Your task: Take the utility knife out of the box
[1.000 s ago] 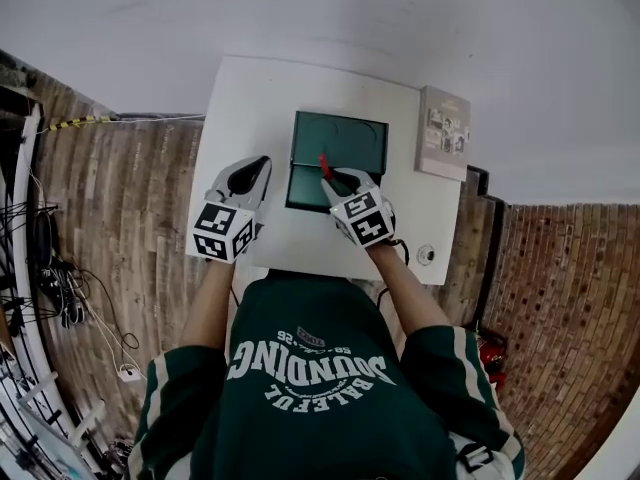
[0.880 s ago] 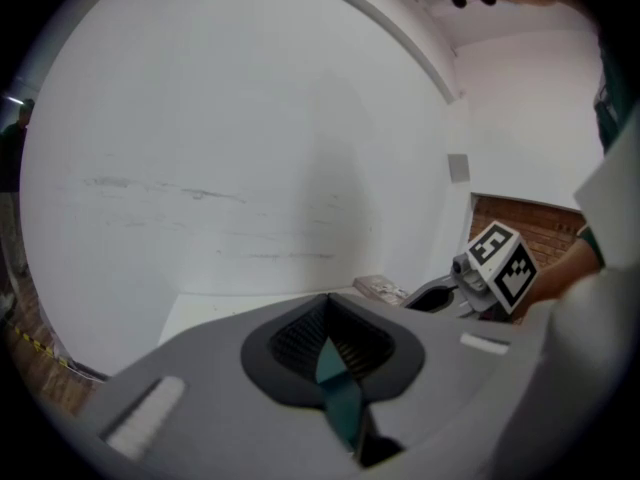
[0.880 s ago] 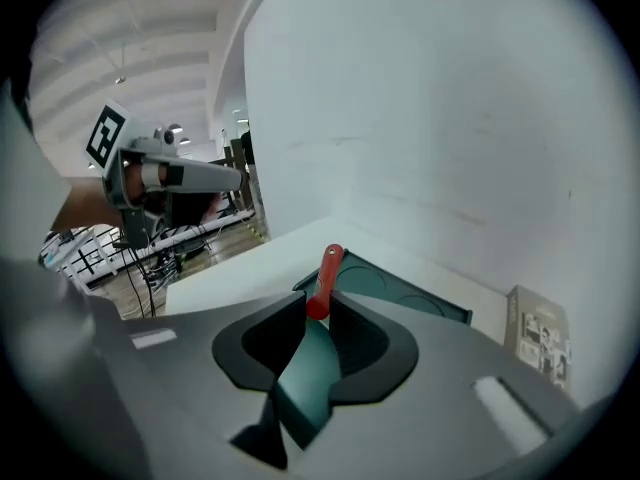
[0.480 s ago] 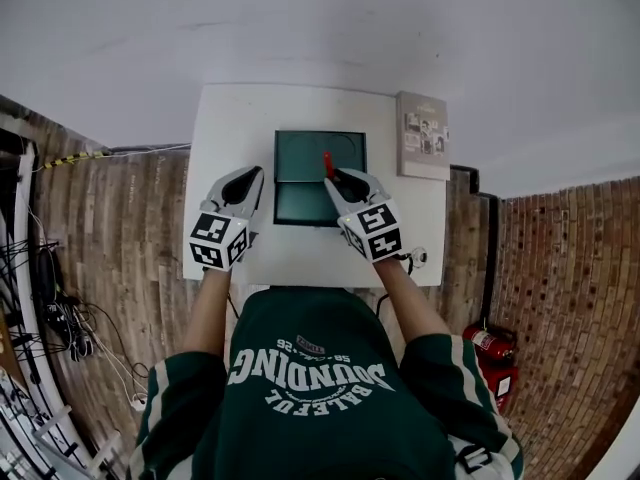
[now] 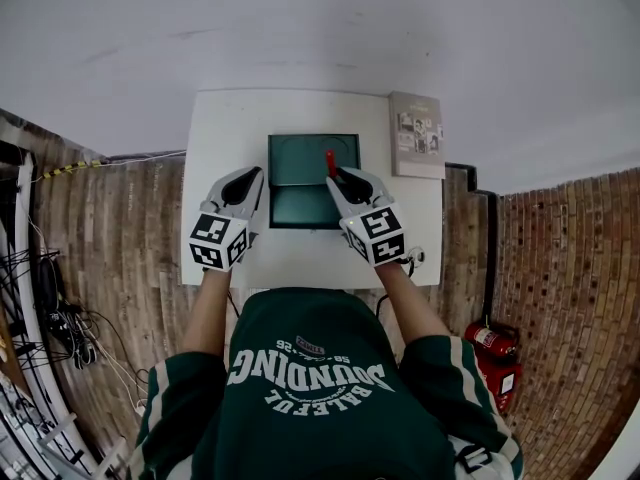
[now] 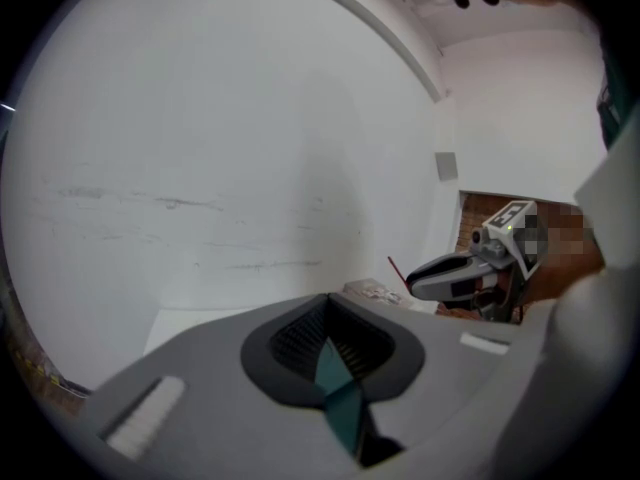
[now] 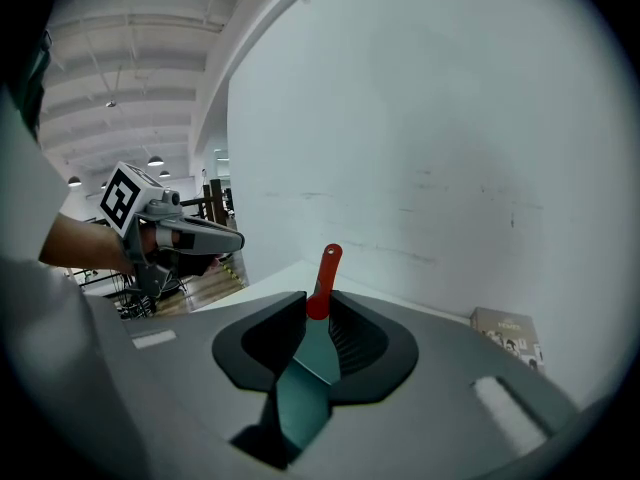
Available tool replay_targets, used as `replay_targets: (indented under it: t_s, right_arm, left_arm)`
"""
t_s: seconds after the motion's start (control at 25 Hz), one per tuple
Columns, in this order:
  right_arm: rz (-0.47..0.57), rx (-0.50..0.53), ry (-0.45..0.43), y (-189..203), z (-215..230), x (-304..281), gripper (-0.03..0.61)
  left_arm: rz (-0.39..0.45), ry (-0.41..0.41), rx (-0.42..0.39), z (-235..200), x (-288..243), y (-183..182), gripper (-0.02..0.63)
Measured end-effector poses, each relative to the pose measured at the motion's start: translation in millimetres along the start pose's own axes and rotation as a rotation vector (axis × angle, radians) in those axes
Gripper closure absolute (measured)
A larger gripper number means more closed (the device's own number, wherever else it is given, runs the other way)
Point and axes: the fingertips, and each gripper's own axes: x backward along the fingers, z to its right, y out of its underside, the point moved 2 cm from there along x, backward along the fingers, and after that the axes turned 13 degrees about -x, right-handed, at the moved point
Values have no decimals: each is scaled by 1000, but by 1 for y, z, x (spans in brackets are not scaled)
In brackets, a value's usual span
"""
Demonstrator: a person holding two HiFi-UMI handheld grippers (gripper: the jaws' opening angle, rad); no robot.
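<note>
1. Right tool (image 7: 318, 308) is pinching the lower end of the utility knife (image 7: 326, 271). The red body stands up past the jaw tips, so most of the knife is free of the grip.
2. Such an end grip suits plucking a slim thing out of a shallow tray, because only the tips need to reach in.
3. Seen from the head view, the knife pokes out ahead of the right tool, over the right part of the open lid. The right gripper view shows it against the pale wall and not against any lining, so I judge it already lifted clear of the box (image 5: 300, 206) and hanging above it.
4. Left tool (image 6: 325, 320) has its jaws pressed together with nothing between them. It hovers just beside the box's left edge, probably as a spare hand ready to steady the box. I cannot tell whether it touches.
5. Lying open on the white worktop (image 5: 225, 128), the dark green box has its lid folded back, away from the person.
6. Near the worktop's far right corner lies a brown printed packet (image 5: 416, 135), apart from the box, so bare worktop is left for setting the knife down.
</note>
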Motion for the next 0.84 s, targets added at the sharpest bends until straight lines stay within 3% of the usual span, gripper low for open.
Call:
replay_targets:
  t_s: [0.84]
  right_arm:
    - [13,-16,-4,3,-1,3,503]
  left_arm:
    - [-4,10,1,4,1,3,561]
